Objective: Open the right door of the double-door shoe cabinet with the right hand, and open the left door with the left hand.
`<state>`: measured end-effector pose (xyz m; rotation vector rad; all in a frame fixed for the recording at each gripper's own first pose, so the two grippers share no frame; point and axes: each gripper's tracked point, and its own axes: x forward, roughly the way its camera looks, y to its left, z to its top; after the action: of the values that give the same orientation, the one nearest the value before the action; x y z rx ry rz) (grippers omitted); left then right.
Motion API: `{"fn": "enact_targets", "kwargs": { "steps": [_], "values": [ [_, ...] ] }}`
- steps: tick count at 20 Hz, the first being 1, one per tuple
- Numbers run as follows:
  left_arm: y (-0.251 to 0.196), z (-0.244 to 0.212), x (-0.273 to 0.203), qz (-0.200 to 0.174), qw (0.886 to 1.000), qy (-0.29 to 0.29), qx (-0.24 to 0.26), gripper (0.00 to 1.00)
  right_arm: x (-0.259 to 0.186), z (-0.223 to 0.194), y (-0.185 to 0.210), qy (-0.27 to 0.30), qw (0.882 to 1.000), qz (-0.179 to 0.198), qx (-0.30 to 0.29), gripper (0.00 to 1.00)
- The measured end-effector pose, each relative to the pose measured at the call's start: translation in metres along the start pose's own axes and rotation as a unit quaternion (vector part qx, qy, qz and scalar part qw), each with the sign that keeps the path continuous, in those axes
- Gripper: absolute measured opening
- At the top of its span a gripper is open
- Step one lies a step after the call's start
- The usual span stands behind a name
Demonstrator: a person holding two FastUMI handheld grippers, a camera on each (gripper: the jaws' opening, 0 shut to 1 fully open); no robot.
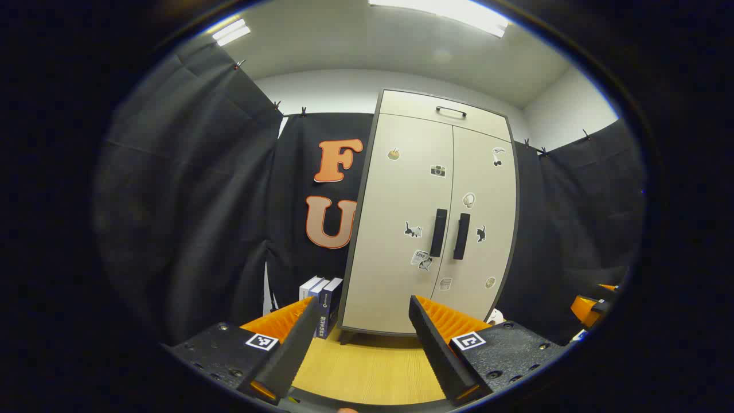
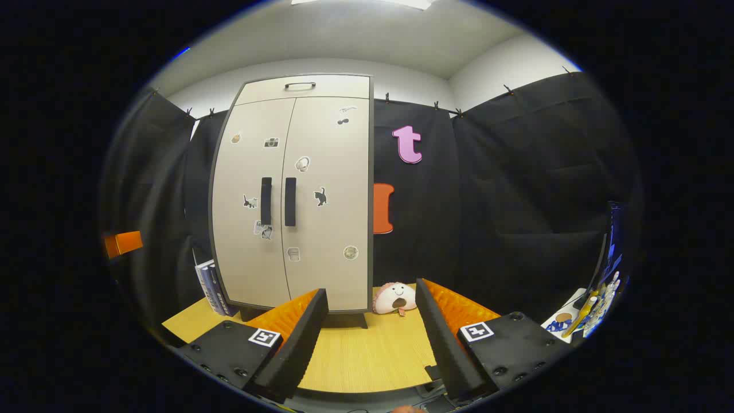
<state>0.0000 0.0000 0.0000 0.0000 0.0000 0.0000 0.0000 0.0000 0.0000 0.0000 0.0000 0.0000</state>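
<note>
Left gripper (image 1: pixel 362 338) jaws spread wide, holding nothing, touching nothing. Right gripper (image 2: pixel 371 332) same: spread wide, empty. Shoe cabinet (image 1: pixel 395 269) stands far ahead of both on the wooden table (image 1: pixel 367 367), well apart from the jaws. Both doors shut; left door handle (image 1: pixel 438 232) and right door handle (image 1: pixel 461 236) side by side at the middle. Plush toy (image 2: pixel 394 297) just right of the cabinet base, books (image 1: pixel 322 298) at its left.

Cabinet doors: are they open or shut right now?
Both shut. The left door and right door lie flush, meeting at the middle seam, handles side by side. Both grippers, left and right, sit open, well short.
</note>
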Motion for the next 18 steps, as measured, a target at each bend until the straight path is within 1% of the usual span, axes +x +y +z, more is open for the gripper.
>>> {"fn": "enact_targets", "kwargs": {
  "steps": [1,2,6,11,12,13,18],
  "values": [
    [0.001,0.0,0.001,0.002,1.0,0.0,0.003,0.97,0.003,0.0,0.001,0.001,1.0,0.002,-0.002,0.98],
    [0.001,0.001,0.003,0.004,1.0,-0.002,0.005,0.95,0.004,-0.001,0.003,0.001,1.0,0.004,-0.005,0.99],
    [0.003,0.007,0.003,0.003,1.0,-0.008,0.013,0.95,0.01,-0.001,0.008,0.004,1.0,0.007,-0.003,0.98],
    [0.002,0.013,0.009,-0.001,1.0,-0.005,0.009,0.95,0.01,0.001,0.013,0.004,1.0,0.01,-0.002,0.98],
    [0.003,0.013,0.01,-0.001,1.0,-0.005,0.01,0.95,0.01,0.002,0.013,0.003,1.0,0.01,-0.003,0.94],
    [0.003,0.013,0.01,-0.001,1.0,-0.004,0.012,0.97,0.01,0.002,0.013,0.003,1.0,0.009,-0.004,0.98],
    [0.005,0.008,0.012,-0.001,1.0,0.003,0.01,0.95,0.011,0.001,0.013,0.004,1.0,0.007,-0.013,0.99]
  ]
}}
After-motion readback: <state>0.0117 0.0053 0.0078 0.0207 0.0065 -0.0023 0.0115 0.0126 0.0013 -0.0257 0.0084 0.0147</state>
